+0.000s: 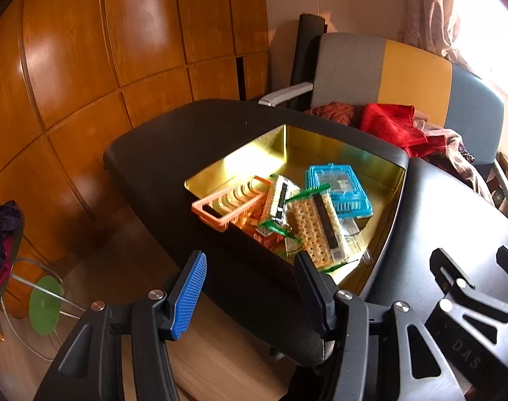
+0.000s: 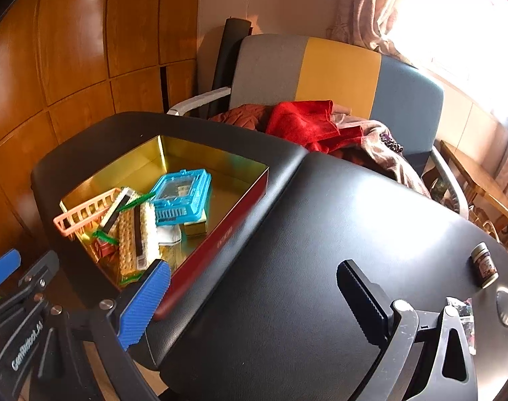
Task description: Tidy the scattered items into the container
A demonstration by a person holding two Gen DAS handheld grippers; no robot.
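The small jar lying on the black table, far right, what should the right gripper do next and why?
Probably move the right gripper, open and empty, rightward toward the small jar. The jar lies on its side on the black table, outside the gold-lined box, which already holds the cracker packs and blue case.

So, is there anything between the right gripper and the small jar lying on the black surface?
Nothing visible blocks it. The right gripper is open over bare black surface, and the small jar lies on its side to the gripper's right.
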